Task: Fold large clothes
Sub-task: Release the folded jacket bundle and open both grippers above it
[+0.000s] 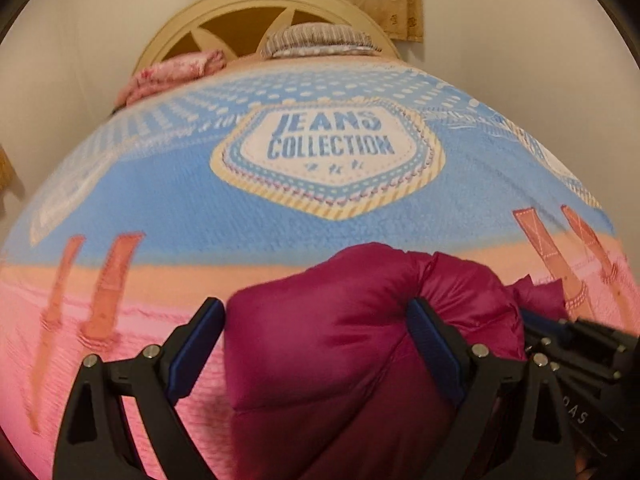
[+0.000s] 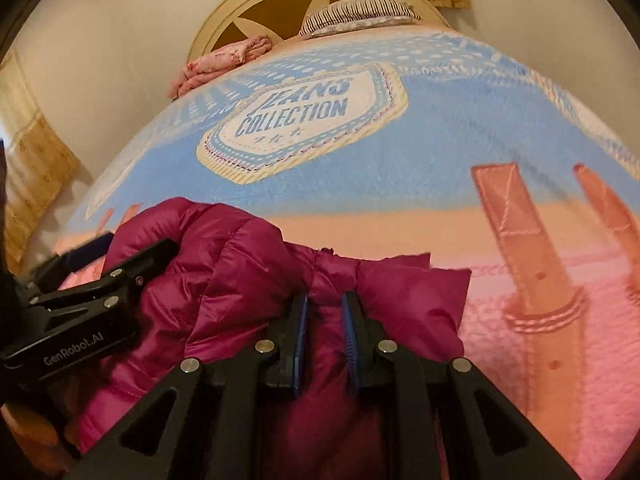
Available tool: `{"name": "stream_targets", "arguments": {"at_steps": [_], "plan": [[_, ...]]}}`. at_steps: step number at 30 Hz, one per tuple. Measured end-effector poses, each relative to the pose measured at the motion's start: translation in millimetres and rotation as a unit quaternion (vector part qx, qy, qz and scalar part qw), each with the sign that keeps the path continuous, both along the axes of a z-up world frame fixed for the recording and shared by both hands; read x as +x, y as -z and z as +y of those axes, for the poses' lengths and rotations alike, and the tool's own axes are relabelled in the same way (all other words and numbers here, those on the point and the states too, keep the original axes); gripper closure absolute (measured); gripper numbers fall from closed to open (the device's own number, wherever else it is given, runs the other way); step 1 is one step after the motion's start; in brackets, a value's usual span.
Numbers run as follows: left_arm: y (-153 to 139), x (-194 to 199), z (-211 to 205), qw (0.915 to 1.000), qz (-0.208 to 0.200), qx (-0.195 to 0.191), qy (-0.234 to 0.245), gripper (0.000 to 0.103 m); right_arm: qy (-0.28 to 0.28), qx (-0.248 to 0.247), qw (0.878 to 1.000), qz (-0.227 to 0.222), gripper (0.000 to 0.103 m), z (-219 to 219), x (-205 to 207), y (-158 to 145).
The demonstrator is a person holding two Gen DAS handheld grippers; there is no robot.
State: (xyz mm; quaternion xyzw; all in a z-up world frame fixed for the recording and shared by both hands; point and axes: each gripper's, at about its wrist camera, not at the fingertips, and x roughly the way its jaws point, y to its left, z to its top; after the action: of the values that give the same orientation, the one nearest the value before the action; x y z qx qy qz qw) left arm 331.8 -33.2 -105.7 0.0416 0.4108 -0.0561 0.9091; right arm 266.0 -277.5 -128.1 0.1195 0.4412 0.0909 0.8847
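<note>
Garment: a magenta padded jacket (image 1: 340,344) is lifted in a bunch over the near edge of the bed (image 1: 160,208), above the pink band of the bedcover (image 2: 540,320). It is not yet laid flat.

Left gripper: the left gripper (image 1: 316,344) is spread wide around a thick puffed fold of the jacket. The blue pads (image 1: 430,336) are seen against the fabric on both sides, so the fold is judged to be grasped; the wide stance is explained by the bulk of the padding.

Right gripper: the right gripper (image 2: 325,332) is clenched on a thin ridge of the jacket, with only a narrow gap left between its pads. A seam or hem is probably taken here, because a thin edge is easier to control than the filled part.

Relation of the grippers: they are held close together, the left one just beside the right one in the right wrist view. Two near points are held, probably so that the jacket can be carried and then spread.

Bed: a badge with the words JEANS COLLECTION (image 1: 330,148) is printed at the middle of the cover. The middle is left free, which is judged suitable for the folding.

Far edge: a folded pink cloth (image 2: 224,60) and a striped pillow (image 1: 320,40) are kept by the headboard (image 1: 224,12), well apart from the jacket.

Step in hand: the jacket is judged to be in transport to the bed, before any fold is made.
</note>
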Motion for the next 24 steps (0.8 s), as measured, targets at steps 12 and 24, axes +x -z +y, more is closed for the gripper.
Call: {"name": "stream_targets", "arguments": {"at_steps": [12, 24], "plan": [[0, -7, 14, 0.9985, 0.030, -0.039, 0.026, 0.006, -0.002, 0.014, 1.000, 0.003, 0.085, 5, -3, -13], [2, -93, 82, 0.9773, 0.030, -0.205, 0.045, 0.000, 0.011, 0.069, 0.997, -0.012, 0.011, -43, -85, -26]]}}
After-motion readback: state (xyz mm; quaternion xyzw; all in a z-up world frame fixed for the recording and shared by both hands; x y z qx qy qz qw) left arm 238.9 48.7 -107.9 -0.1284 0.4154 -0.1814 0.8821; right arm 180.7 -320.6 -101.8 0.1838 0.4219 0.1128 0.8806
